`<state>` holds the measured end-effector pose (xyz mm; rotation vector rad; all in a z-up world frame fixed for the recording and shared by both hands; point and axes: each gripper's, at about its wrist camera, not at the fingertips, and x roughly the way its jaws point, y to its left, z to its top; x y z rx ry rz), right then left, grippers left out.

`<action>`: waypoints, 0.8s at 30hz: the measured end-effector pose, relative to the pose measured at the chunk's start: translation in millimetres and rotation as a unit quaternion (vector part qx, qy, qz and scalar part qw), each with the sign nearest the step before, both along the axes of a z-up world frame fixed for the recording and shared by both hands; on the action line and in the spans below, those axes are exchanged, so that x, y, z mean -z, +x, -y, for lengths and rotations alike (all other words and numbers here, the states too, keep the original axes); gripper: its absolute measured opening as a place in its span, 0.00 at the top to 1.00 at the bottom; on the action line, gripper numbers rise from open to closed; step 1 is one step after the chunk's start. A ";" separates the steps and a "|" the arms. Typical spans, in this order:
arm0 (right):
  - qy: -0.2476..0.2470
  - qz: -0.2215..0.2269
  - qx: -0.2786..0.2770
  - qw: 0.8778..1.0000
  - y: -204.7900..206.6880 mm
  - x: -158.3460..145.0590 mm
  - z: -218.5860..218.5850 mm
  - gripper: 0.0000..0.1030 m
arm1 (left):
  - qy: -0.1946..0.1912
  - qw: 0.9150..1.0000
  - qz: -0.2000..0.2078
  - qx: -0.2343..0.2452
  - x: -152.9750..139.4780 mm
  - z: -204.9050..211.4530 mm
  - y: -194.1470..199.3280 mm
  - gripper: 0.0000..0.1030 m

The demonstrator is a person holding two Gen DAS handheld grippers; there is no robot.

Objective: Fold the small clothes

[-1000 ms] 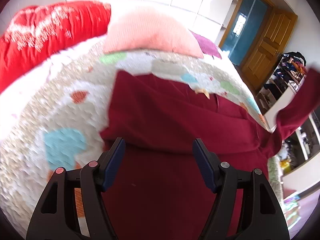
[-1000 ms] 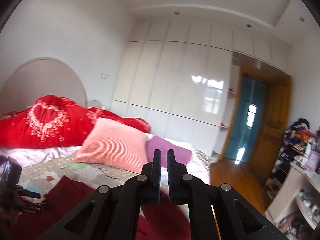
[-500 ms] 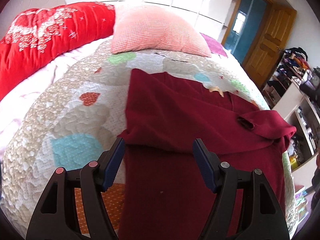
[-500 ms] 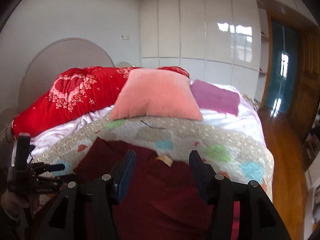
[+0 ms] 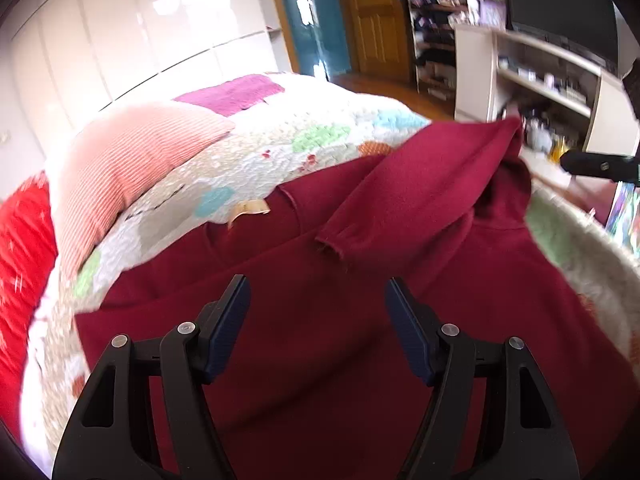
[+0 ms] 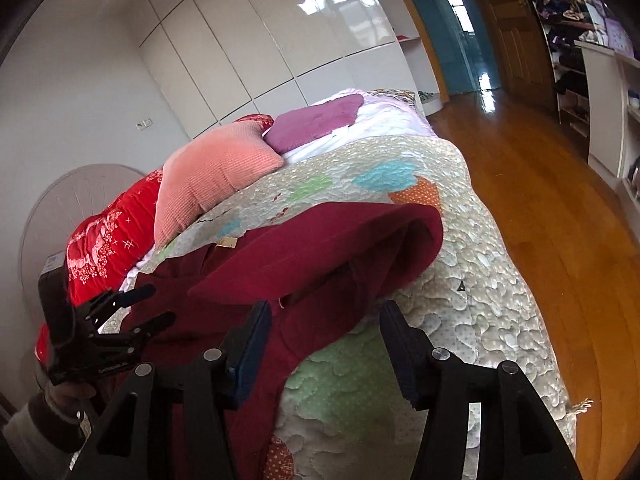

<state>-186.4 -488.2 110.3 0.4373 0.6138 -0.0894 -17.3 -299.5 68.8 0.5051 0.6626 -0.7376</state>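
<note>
A dark red sweater (image 5: 320, 360) lies spread on the patchwork quilt (image 5: 248, 168), with one sleeve (image 5: 400, 196) folded across its chest and a tan neck label (image 5: 248, 209) showing. My left gripper (image 5: 316, 292) hovers open over the sweater's body, with nothing between its fingers. My right gripper (image 6: 326, 312) is also open, just short of the raised fold of the sleeve (image 6: 340, 236), and its pads press on nothing. The left gripper (image 6: 120, 320) shows at the left of the right wrist view, held by a hand (image 6: 68, 392).
A pink pillow (image 6: 212, 176), a purple pillow (image 6: 316, 120) and a red duvet (image 6: 108, 232) lie at the head of the bed. Wooden floor (image 6: 560, 208) runs along the bed's right side, with white shelves (image 5: 540, 80) and a wardrobe wall (image 6: 260, 40) beyond.
The right gripper opened and let go of the sleeve, which now lies folded over the sweater. It sank toward the bed. Both views have rolled, and the left gripper shifted sideways over the sweater.
</note>
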 end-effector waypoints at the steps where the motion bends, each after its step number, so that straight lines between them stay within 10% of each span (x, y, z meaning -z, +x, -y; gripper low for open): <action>1: 0.000 -0.002 0.002 1.000 1.1 3.1 0.0 0.48 | 0.015 1.000 0.004 0.007 4.5 11.3 5.2 0.32; 8: 0.028 0.018 0.020 0.999 2.7 12.1 18.0 0.47 | 0.062 0.995 0.048 0.066 16.6 58.1 9.5 0.35; 11: 0.025 0.022 0.019 0.999 2.9 10.8 17.9 0.47 | 0.031 0.997 -0.017 0.074 7.6 62.5 19.9 0.93; 18: -0.016 0.029 0.004 0.999 14.8 -10.2 4.9 0.47 | -0.112 0.985 -0.131 0.023 -77.0 15.8 36.2 0.93; 24: -0.047 0.012 -0.025 0.999 63.0 -19.5 -20.3 0.47 | -0.176 0.973 -0.145 -0.022 -132.0 -61.3 25.1 0.94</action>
